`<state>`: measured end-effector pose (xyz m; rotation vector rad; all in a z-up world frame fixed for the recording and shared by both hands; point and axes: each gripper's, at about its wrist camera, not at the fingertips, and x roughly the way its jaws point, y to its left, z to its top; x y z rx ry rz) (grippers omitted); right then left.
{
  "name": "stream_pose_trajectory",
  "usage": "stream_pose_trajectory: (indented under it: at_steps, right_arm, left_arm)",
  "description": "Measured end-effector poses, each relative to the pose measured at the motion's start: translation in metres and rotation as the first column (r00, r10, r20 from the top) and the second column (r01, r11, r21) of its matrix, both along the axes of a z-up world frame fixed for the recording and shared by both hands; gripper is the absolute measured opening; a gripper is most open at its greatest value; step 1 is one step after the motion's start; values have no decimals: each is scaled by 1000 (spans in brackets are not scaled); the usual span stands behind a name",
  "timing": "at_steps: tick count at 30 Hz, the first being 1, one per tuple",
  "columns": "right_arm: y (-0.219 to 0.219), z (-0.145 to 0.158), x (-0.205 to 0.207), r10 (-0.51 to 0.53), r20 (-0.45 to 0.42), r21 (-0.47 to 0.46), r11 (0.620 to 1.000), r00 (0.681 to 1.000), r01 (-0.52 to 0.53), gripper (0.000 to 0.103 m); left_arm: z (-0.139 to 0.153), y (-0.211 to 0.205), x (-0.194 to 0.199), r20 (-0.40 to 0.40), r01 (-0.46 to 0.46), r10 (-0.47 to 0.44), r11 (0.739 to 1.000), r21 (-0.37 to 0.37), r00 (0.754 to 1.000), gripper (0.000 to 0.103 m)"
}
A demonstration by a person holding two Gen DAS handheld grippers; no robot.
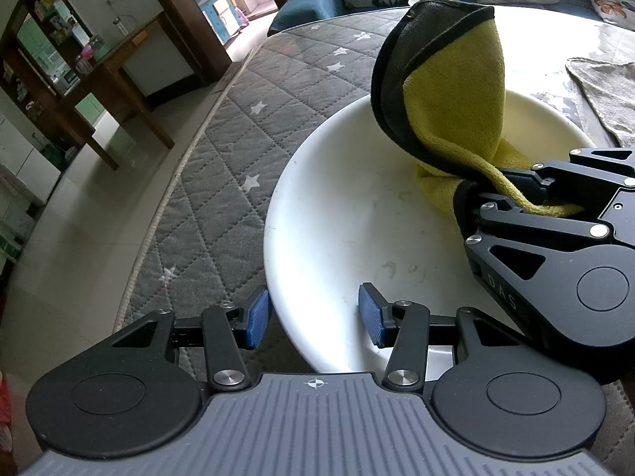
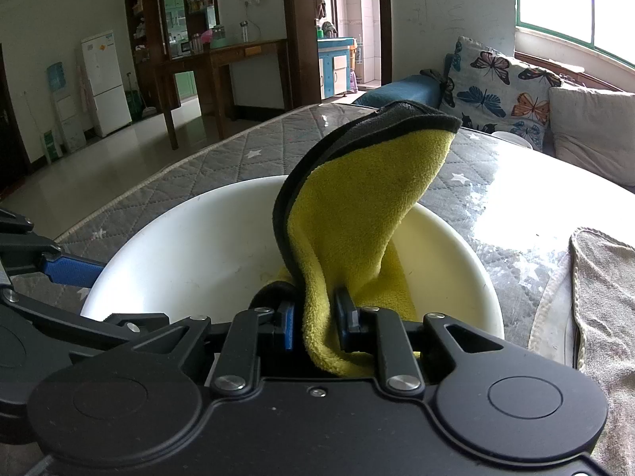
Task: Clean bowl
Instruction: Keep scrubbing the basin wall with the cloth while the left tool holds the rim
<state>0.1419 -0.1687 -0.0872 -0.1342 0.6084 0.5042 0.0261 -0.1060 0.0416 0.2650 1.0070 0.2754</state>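
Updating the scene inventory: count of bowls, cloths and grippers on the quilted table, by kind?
Bowls: 1, white bowl
Cloths: 2, yellow cloth, grey cloth
Grippers: 2, left gripper, right gripper
Total: 5

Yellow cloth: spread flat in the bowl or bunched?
Bunched. The right tongs pinch the yellow cloth; one end stands above the white bowl.

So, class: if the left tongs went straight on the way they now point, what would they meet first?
The white bowl. The left tongs are open, with the bowl's near rim between their pads, so going on would push against it. The yellow cloth, held by the right tongs, lies farther in and off to the right.
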Motion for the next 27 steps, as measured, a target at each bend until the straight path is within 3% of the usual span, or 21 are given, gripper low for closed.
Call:
stream_pose_trajectory:
  at_steps: [27]
  right_arm:
    - [4,-1,-3,2,-4,14,1000,1000,-2,21]
  left_arm:
    - [2,-4,1,-1,-4,4,1000,-3,1000,54]
